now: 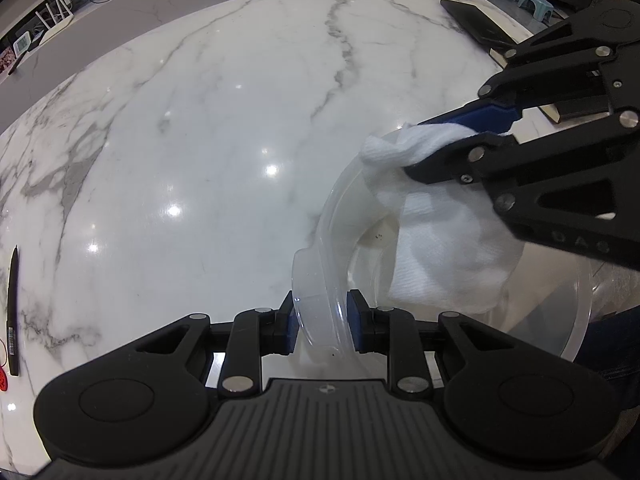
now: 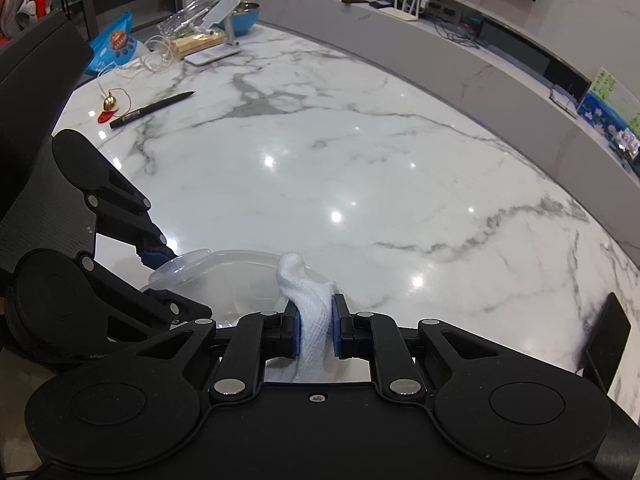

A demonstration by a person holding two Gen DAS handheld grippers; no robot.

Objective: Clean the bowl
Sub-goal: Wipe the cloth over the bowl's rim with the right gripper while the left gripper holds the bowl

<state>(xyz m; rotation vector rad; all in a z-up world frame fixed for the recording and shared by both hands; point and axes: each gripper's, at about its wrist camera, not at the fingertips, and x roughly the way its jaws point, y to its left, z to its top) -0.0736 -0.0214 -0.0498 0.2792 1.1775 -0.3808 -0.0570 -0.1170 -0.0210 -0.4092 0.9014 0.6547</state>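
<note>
A clear plastic bowl (image 1: 340,216) is tilted at the table's near edge. My left gripper (image 1: 322,324) is shut on its rim tab, one pad on each side. My right gripper (image 1: 448,142) reaches in from the right, shut on a white cloth (image 1: 440,248) that hangs down into the bowl. In the right wrist view the cloth (image 2: 314,312) is pinched in my right gripper (image 2: 315,326), with the bowl (image 2: 224,276) below left and my left gripper (image 2: 154,268) on its rim. A few dark specks sit on the bowl's bottom.
The white marble table (image 1: 220,140) spreads ahead. A black pen (image 1: 13,312) lies at its left edge, seen also in the right wrist view (image 2: 152,109) near a red tag and gold bell. A dark phone (image 1: 476,24) and books lie far right. Clutter (image 2: 208,36) sits far back.
</note>
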